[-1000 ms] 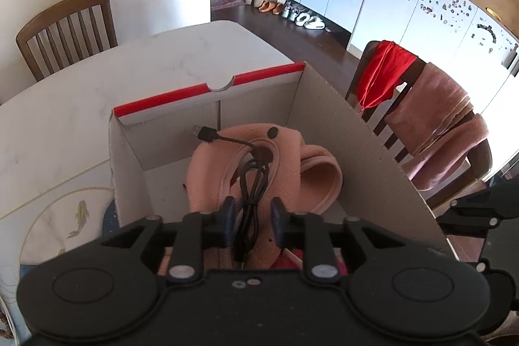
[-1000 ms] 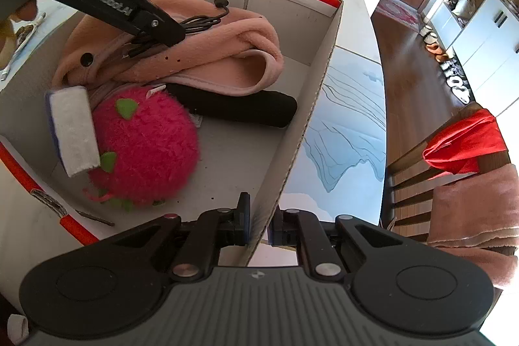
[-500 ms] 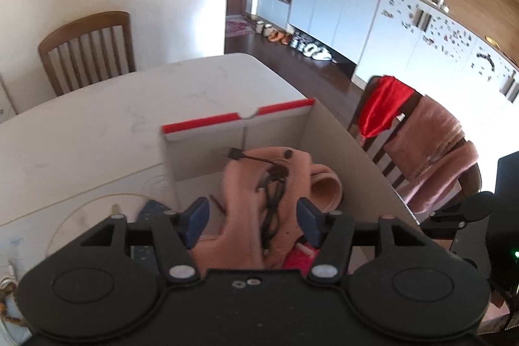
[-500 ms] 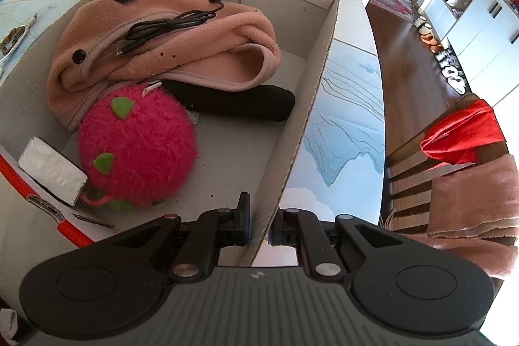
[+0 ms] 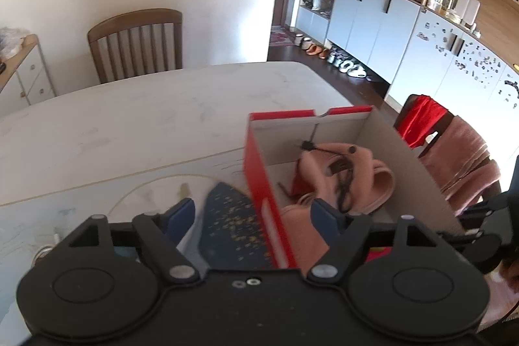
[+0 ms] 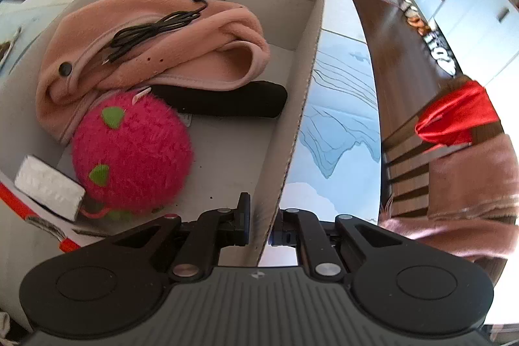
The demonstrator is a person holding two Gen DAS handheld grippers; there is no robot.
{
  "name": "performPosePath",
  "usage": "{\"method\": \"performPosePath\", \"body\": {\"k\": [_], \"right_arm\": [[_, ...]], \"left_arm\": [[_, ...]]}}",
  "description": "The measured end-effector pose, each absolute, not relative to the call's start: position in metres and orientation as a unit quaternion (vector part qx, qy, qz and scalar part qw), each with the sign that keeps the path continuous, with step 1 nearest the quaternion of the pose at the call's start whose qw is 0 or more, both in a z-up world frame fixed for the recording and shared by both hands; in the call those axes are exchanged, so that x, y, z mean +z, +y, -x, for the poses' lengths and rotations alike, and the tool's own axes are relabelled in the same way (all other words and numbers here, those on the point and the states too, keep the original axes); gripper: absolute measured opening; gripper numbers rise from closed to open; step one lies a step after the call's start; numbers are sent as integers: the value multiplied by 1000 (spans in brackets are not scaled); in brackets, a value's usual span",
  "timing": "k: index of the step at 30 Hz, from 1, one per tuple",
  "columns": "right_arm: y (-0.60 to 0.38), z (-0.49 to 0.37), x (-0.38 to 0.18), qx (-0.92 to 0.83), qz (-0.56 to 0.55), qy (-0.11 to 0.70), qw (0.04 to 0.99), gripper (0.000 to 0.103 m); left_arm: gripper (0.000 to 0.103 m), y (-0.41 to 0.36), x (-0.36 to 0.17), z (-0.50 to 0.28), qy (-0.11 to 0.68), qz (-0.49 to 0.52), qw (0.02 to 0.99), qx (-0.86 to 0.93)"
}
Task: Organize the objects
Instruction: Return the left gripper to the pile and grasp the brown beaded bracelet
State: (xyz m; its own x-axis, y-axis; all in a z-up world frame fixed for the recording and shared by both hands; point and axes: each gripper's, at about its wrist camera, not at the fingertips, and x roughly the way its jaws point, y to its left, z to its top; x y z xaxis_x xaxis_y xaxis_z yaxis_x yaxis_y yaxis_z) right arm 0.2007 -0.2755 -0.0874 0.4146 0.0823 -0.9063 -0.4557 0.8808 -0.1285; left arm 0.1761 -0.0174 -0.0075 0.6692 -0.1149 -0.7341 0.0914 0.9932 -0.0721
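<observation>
A cardboard box [image 6: 292, 132] with red edges stands on the table. Inside lie a pink fleece garment [image 6: 162, 54], a black cable [image 6: 152, 28] on top of it, a pink plush ball [image 6: 129, 151], a black cylinder [image 6: 227, 101] and a white block [image 6: 48, 187]. My right gripper [image 6: 262, 226] is shut on the box's right wall at its near end. My left gripper [image 5: 253, 216] hovers above the box's left wall [image 5: 259, 184]. Its jaws are opening and grip nothing. The cable [image 5: 343, 180] also shows in the left wrist view.
A dark blue speckled patch [image 5: 227, 222] of the place mat shows left of the box. A wooden chair [image 5: 136, 44] stands behind the white table [image 5: 129, 125]. Another chair [image 5: 454, 158] on the right carries red and pink cloths. Cupboards line the far wall.
My left gripper let go of the cable, opened wide and drew back up and left out of the box. The cable stays on the garment. The right gripper kept still.
</observation>
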Motion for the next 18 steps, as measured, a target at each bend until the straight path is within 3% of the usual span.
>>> {"method": "performPosePath", "body": {"k": [18], "right_arm": [[-274, -207, -65, 105, 127, 507, 846, 5]], "left_arm": [[87, 66, -50, -147, 440, 26, 897, 17]]}}
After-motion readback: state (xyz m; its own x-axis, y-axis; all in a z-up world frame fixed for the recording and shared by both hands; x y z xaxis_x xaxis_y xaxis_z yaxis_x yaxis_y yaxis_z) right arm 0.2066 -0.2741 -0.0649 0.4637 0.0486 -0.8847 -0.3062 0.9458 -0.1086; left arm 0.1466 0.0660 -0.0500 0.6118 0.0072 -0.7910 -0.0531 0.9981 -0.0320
